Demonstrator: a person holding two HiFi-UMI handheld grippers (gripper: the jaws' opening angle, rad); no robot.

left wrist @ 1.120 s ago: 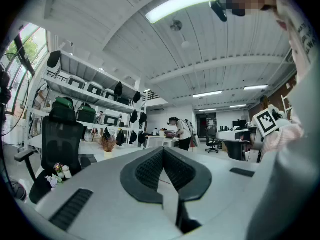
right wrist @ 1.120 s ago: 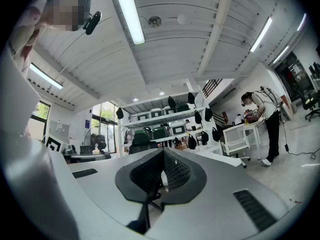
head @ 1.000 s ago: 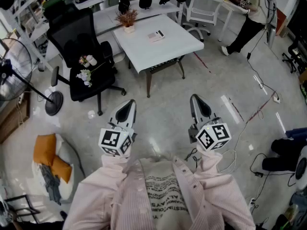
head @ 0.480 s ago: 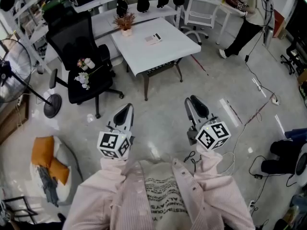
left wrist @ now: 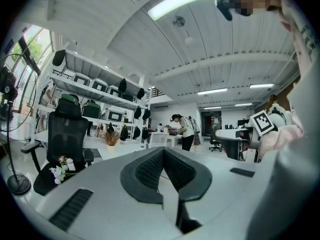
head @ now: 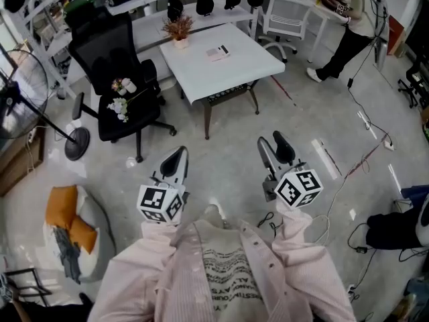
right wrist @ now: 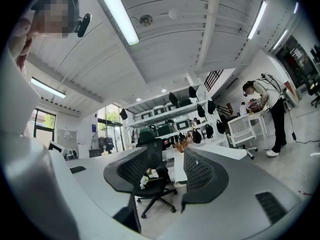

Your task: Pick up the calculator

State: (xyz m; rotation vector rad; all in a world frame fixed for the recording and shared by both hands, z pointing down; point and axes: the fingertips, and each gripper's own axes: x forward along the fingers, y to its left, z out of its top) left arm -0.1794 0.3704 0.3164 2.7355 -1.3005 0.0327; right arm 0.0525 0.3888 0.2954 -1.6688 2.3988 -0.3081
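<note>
Calculator (head: 218, 51) on desk (head: 234, 66), near its far edge, untouched | left gripper (head: 176, 157) jaws together, empty | right gripper (head: 273, 145) jaws opening wide, shut a second ago, nothing between | both well short of desk; approach pending

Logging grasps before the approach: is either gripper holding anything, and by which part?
Nothing is held. The left gripper has its jaws together, empty; the right gripper has jaws opening, nothing between them. The calculator lies on the white table.
</note>
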